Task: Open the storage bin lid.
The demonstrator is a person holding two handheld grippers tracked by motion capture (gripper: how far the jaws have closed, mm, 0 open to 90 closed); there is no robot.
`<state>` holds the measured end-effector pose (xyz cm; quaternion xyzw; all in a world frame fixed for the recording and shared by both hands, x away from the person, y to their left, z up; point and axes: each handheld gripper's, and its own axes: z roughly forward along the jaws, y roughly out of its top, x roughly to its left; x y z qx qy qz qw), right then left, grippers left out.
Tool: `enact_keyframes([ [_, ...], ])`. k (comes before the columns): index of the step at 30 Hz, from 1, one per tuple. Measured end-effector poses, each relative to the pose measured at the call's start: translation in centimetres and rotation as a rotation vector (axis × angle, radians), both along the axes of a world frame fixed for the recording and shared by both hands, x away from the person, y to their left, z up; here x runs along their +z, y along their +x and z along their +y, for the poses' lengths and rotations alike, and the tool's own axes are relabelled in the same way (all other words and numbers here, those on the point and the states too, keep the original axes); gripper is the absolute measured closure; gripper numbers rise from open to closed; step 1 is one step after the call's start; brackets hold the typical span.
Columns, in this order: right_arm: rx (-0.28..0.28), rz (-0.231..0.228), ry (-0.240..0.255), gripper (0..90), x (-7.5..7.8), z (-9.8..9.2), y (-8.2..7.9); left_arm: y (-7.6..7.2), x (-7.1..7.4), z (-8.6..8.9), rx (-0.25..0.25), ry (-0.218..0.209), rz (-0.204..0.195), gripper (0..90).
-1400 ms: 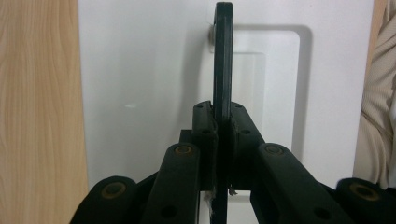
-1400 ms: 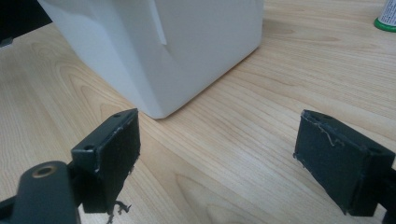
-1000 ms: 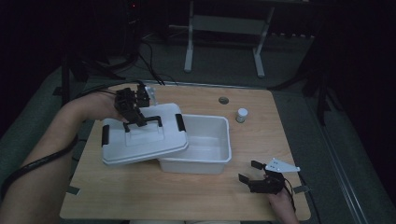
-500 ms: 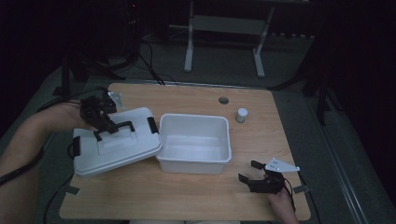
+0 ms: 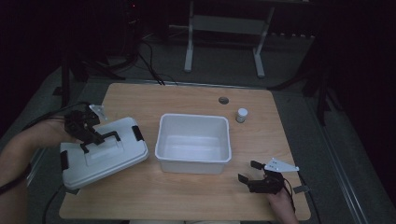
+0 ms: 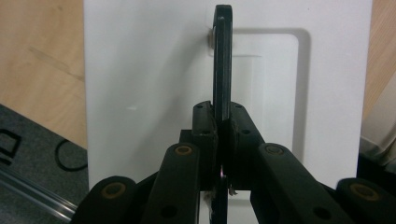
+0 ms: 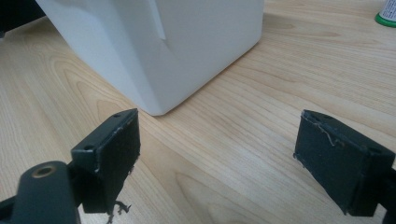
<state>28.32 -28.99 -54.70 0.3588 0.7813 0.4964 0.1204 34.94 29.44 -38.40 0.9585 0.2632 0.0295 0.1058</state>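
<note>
Lid (image 5: 105, 151), white with black latches, lies just left of the open white bin (image 5: 194, 141) at the wooden table's (image 5: 187, 196) left edge, apparently overhanging it. Left gripper (image 5: 86, 132) is clamped on the lid's black handle (image 6: 222, 60). Right gripper (image 5: 256, 177) rests spread wide near the bin's front right corner. A small white jar (image 5: 242, 115) stands beyond the bin.

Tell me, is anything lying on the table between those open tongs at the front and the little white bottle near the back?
Nothing visible does. The right tongs sit open at the table's front right, the small bottle stands farther back, and bare wood lies between them. The white bin stands off to the left of that line.
</note>
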Motion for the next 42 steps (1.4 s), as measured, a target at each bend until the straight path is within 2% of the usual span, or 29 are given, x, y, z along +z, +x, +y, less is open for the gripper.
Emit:
enact_keyframes([
  [6, 0.001, 0.002, -0.001, 14.0, 0.0, 0.0, 0.0, 0.6, -2.6, -0.1, 0.014, -0.026, 0.020, 83.4],
  [8, 0.001, 0.002, -0.001, 14.0, 0.0, 0.0, 0.0, 0.8, -3.5, -0.4, 0.000, -0.023, 0.033, 83.4],
  [14, 0.003, -0.002, -0.002, 14.0, 0.0, -0.1, -0.1, 1.6, -6.2, -0.9, 0.004, -0.020, 0.075, 83.3],
  [22, -0.001, -0.001, 0.000, 14.0, 0.0, -0.2, -0.1, 2.1, -8.5, -1.8, -0.004, -0.030, 0.107, 83.3],
  [23, 0.008, 0.004, -0.021, 14.0, -0.1, -0.1, -0.1, 2.1, -8.7, -1.8, -0.007, -0.029, 0.114, 83.3],
  [25, 0.008, 0.002, -0.029, 14.0, -0.1, -0.2, -0.1, 2.2, -9.0, -1.9, -0.002, -0.025, 0.114, 83.3],
  [29, -0.019, -0.007, -0.003, 14.0, 0.1, -0.6, 0.1, 2.5, -9.3, -1.8, 0.003, -0.040, 0.118, 83.1],
  [31, -0.029, 0.006, 0.015, 13.9, 0.2, -0.9, 0.3, 2.6, -9.3, -1.8, 0.006, -0.044, 0.106, 82.9],
  [34, -0.055, 0.020, 0.031, 13.9, 0.4, -1.2, 0.7, 2.7, -9.0, -1.6, 0.021, -0.057, 0.075, 77.6],
  [36, -0.075, 0.029, 0.020, 13.9, 0.8, -1.3, 1.1, 2.8, -8.9, -1.4, 0.038, -0.056, 0.074, 68.8],
  [38, -0.088, 0.028, 0.006, 13.0, 1.2, -1.3, 1.6, 2.8, -8.8, -1.4, 0.057, -0.032, 0.052, 65.1],
  [39, -0.094, 0.019, -0.008, 13.1, 1.3, -1.3, 1.9, 2.9, -8.8, -1.2, 0.073, -0.040, 0.059, 58.8],
  [41, -0.088, 0.027, 0.001, 13.0, 1.6, -1.4, 2.7, 3.0, -8.6, -1.1, 0.079, -0.043, 0.057, 55.8],
  [42, -0.091, 0.027, 0.000, 13.1, 1.7, -1.5, 3.2, 3.0, -8.6, -1.0, 0.086, -0.063, 0.072, 51.5],
])
